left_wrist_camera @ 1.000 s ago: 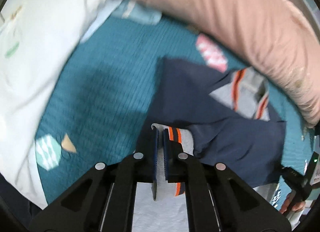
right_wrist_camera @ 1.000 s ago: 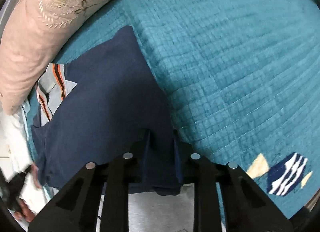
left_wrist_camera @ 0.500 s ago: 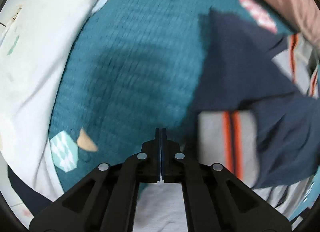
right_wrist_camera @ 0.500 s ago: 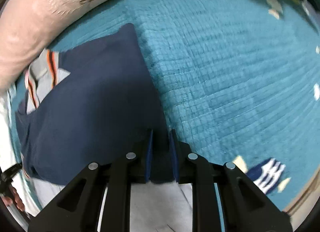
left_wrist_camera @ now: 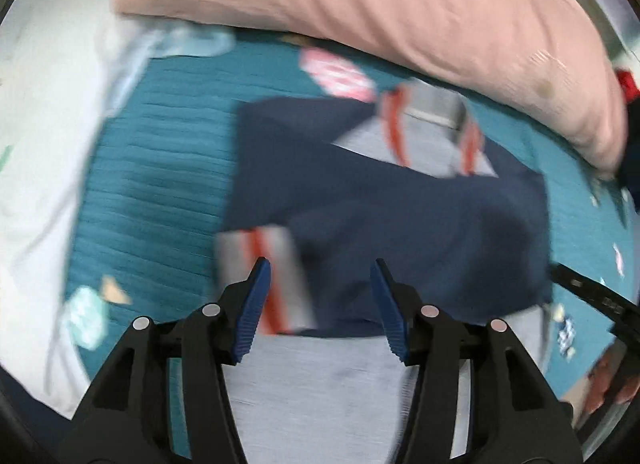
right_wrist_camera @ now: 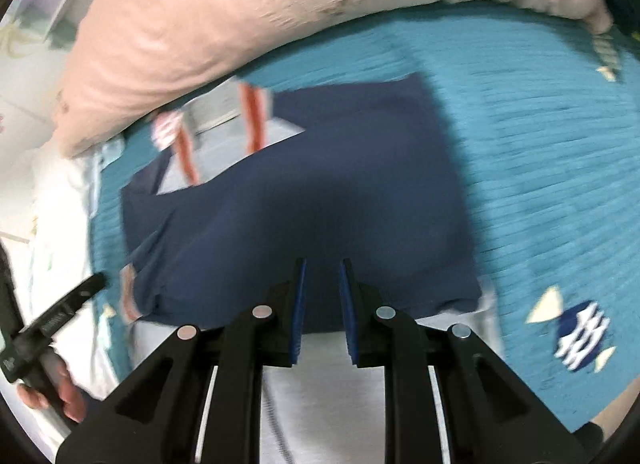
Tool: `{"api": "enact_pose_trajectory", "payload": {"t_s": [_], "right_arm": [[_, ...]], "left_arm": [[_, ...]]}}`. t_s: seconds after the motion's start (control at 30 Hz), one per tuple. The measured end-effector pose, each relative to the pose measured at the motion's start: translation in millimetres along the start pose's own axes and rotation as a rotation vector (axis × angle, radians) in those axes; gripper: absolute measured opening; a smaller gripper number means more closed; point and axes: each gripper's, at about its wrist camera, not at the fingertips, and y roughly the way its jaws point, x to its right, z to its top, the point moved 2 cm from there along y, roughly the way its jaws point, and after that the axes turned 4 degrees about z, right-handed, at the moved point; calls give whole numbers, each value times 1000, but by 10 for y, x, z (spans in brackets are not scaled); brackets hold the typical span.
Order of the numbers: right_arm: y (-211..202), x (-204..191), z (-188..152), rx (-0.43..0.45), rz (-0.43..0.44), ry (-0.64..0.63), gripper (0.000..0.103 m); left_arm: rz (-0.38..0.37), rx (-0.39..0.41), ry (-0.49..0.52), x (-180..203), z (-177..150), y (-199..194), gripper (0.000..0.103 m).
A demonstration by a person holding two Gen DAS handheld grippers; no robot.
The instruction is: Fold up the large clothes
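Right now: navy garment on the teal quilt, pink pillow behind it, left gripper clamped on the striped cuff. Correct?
Not quite. The left gripper is open, its jaws having just been opening, with nothing pinched; the striped cuff lies loose below, per the left wrist view. The rest is right.

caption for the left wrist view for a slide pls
Open left gripper above a folded navy garment on a teal quilt, pink pillow behind.

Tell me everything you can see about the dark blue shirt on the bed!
The dark blue shirt looks like soft knit, with grey parts and orange stripes at the collar and a sleeve cuff. It lies partly folded and mostly flat on the teal quilt, its collar end near the pink pillow. The left gripper, just opened, hovers over its cuff. Blue cloth fills the gap between the right gripper's narrowly parted fingers.
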Motion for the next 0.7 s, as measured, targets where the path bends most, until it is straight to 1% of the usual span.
{"api": "enact_pose_trajectory", "payload": {"t_s": [0.03,0.1,0.17,0.2,0.27,0.33,0.37,0.4,0.43,0.47,0.5,0.53,0.57,0.6,0.67,0.7], "right_arm": [[69,-133,13,-11,19,0,16],[219,-290,-98,-34,55,-13,16],[393,-411,-103,-57,81,-11,16],[467,-456,-127,-73,93,-7,16],[583,-523,-166,-95,113,7,16],[748,-508,-199,-130,118,25,16],[828,-467,-211,-145,97,36,15],[931,-405,-232,-166,63,47,7],[978,-358,-243,-170,57,56,3],[982,-300,-245,-170,69,68,0],[950,-243,-238,-170,77,78,0],[915,-199,-229,-165,67,81,0],[850,-133,-205,-148,22,70,0],[783,-52,-170,-121,-42,54,0],[683,160,-110,-105,-95,72,0],[645,308,-77,-103,-114,103,0]], "left_arm": [[-10,-10,15,126,-42,43,52],[-50,-30,37,344,-125,150,50],[-80,-71,48,494,-232,300,35],[-86,-86,45,536,-293,349,31],[-89,-128,28,572,-358,549,7],[-71,-174,-5,532,-427,785,4],[-78,-154,-19,504,-430,823,3],[-88,-144,-22,479,-428,823,3],[-93,-153,-8,471,-421,815,2],[-88,-159,4,461,-410,802,2],[-65,-162,13,433,-392,762,2],[-34,-155,16,387,-370,716,2],[-9,-148,15,333,-349,681,2],[6,-145,12,283,-341,654,2],[53,-136,-6,122,-328,593,2],[46,-139,-14,52,-319,600,2]]}}
